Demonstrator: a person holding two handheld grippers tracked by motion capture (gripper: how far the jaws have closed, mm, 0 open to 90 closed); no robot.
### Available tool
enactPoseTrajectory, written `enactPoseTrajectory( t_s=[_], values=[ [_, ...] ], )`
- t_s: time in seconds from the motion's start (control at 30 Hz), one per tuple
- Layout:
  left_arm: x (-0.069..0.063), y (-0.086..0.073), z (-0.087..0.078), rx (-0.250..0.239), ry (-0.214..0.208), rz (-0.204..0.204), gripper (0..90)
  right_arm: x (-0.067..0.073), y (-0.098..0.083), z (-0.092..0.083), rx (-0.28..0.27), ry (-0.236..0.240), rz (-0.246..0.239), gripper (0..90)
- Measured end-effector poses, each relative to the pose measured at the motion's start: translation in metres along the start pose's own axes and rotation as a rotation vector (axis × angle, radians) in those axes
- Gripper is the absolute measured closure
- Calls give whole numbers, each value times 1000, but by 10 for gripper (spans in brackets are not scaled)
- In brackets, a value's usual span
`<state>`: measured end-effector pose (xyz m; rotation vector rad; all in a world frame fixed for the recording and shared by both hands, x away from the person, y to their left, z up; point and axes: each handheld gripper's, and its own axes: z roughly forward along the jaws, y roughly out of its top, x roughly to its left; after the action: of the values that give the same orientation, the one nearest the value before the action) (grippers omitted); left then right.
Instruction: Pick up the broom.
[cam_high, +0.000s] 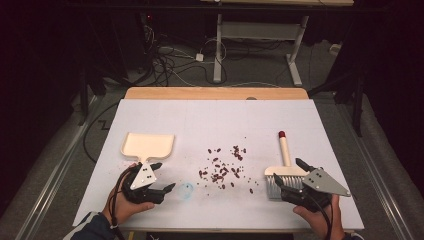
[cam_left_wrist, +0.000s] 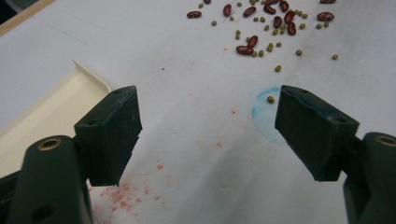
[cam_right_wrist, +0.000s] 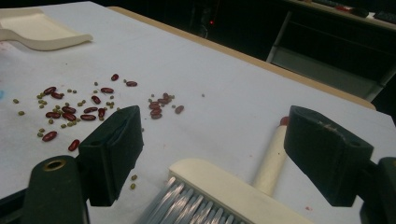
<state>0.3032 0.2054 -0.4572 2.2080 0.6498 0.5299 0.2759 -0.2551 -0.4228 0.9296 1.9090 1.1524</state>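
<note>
A cream dustpan (cam_high: 148, 145) lies on the white table (cam_high: 210, 115) at the left, its handle toward me. My left gripper (cam_high: 161, 178) is open just below that handle; in the left gripper view the dustpan's edge (cam_left_wrist: 42, 112) sits beside the left jaw. A cream hand brush (cam_high: 284, 167) with grey bristles and a red-tipped handle lies at the right. My right gripper (cam_high: 287, 172) is open over its head; the brush (cam_right_wrist: 219, 193) sits between the jaws in the right gripper view. Red beans (cam_high: 222, 167) and small green beans (cam_left_wrist: 268, 44) lie scattered mid-table.
A faint blue ring mark (cam_high: 186, 190) is on the table near the left gripper. A wooden strip (cam_high: 215, 93) runs along the table's far edge. Beyond it stand a desk frame (cam_high: 260, 45) and cables on the floor.
</note>
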Motion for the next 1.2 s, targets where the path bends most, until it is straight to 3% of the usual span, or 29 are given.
enactPoseTrajectory(
  t_s=[0.2,0.33,0.4,0.47,0.53,0.6,0.63,0.67,0.73,0.8,0.87,0.9,0.93,1.1,1.17,1.2],
  values=[
    [-4,1,0,7,4,15,221,-4,-2,-1,41,-2,-3,203],
    [-5,-2,-2,26,6,21,221,-7,7,1,56,-22,-35,206],
    [-5,-2,-3,25,5,16,221,-12,11,5,94,-34,-36,220],
    [-6,-2,-2,27,1,18,221,-20,18,13,204,-29,19,221],
    [-6,-2,0,36,-6,27,221,-30,22,21,251,-17,36,242],
    [-6,-1,2,45,-13,29,221,-39,25,30,317,-43,41,263],
    [-6,-1,2,45,-13,29,221,-45,27,37,361,-43,71,246],
    [-6,-1,3,47,-16,30,221,-45,27,37,361,-43,71,246],
    [-7,0,4,54,-18,35,222,-67,30,64,459,-63,161,262],
    [-7,0,6,60,-26,37,222,-79,29,82,513,-98,196,264],
    [-7,-1,6,65,-27,40,224,-86,25,99,563,-95,237,266],
    [-7,-1,6,67,-29,39,224,-86,25,99,563,-95,237,266],
    [-7,-2,6,71,-32,34,224,-87,19,114,610,-75,273,267],
    [-7,-3,5,73,-27,32,224,-88,2,142,708,-65,295,332],
    [-7,-4,4,73,-26,31,224,-88,2,141,684,-69,282,487],
    [-7,-4,4,74,-26,29,224,-86,3,140,674,-46,271,546]
  ],
)
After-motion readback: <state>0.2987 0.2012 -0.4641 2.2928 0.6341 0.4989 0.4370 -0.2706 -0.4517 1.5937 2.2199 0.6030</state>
